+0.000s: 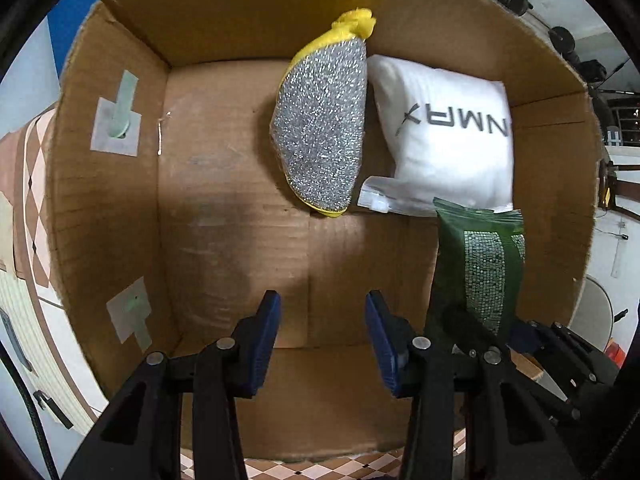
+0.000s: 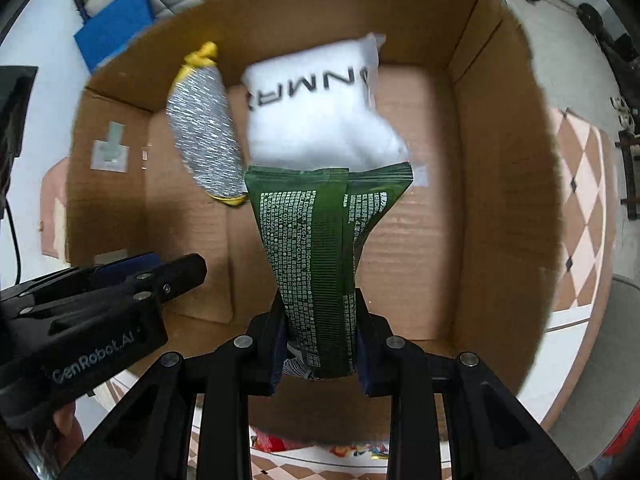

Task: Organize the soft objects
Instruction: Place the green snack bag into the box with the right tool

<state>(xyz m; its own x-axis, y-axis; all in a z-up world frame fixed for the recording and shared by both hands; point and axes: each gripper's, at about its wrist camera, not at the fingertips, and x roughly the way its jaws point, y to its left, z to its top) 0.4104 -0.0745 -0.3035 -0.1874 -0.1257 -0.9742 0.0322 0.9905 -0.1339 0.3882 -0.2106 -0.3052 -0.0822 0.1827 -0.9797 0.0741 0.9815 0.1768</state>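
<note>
box: we are looking down into an open cardboard box [image 1: 224,208], flaps up, brown floor mostly bare on its left half; two pale taped patches are sitting on its left inner wall.
white pack: we are seeing a white soft pack [image 1: 448,132] with black lettering lying on the box floor against the far wall, right of centre; in the right wrist view the same white pack [image 2: 320,120] is partly hidden behind the green pouch.
scrubber: a silver glittery scrubber with yellow edging [image 1: 320,132] is lying just beside the white pack on its left, its knotted yellow end pointing at the far wall; the two look to be touching along one edge.
green pouch: we are watching a dark green pouch with pale printed text [image 2: 316,248] hanging above the box floor, its top edge spreading wide in front of the white pack; in the left wrist view it is showing at the right, near the box's right wall [image 1: 480,268].
right gripper: the right gripper [image 2: 320,344] is pinching the lower end of the green pouch between its blue pads, jaws clamped on it.
left gripper: the left gripper [image 1: 322,340] is pointing down at bare cardboard, jaws standing apart with nothing between them; we are also seeing it at the left of the right wrist view [image 2: 132,268].
floor: checked tiles [image 1: 320,468] are showing past the box's near edge.
</note>
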